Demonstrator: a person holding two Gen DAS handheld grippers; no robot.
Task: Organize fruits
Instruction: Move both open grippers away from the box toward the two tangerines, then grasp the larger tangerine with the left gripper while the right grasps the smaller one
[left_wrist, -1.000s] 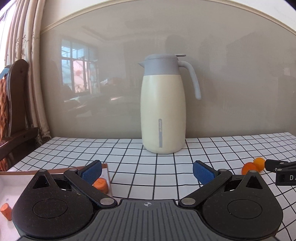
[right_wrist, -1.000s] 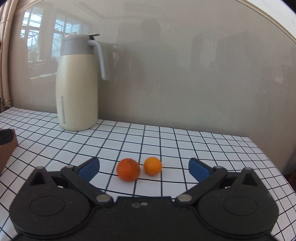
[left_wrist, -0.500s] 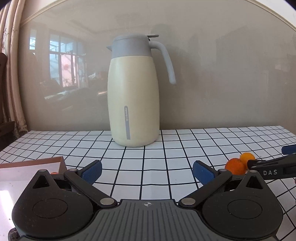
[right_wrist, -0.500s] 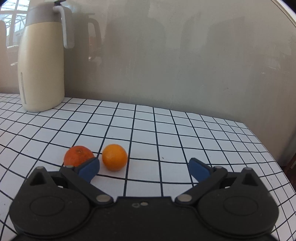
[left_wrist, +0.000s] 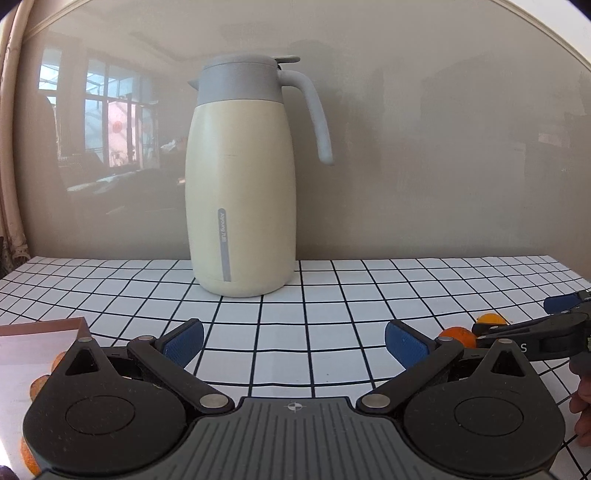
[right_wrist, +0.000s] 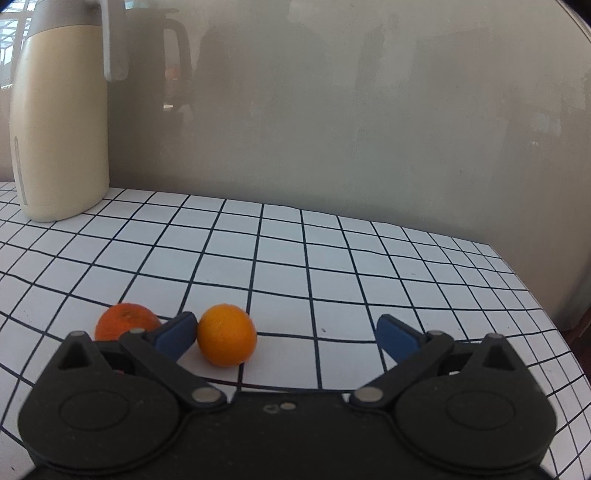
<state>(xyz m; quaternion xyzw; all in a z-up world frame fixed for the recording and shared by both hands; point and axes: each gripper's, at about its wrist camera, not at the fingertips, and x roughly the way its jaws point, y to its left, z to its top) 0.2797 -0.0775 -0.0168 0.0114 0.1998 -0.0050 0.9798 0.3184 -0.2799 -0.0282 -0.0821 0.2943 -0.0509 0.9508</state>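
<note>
Two oranges side by side on the tabletop (right_wrist: 332, 258), near right. Lighter orange (right_wrist: 226, 334) sits just inside the right gripper (right_wrist: 286, 332), close to its left finger (right_wrist: 176, 333); darker orange (right_wrist: 123, 325) is outside, left of that finger. Fingers wide, nothing held. Shift right gripper slightly left to centre the lighter one before closing, without nudging the darker. Left gripper (left_wrist: 294, 341) also wide, empty, facing the jug (left_wrist: 242, 177); box (left_wrist: 40, 332) near left, likely the drop spot.
</note>
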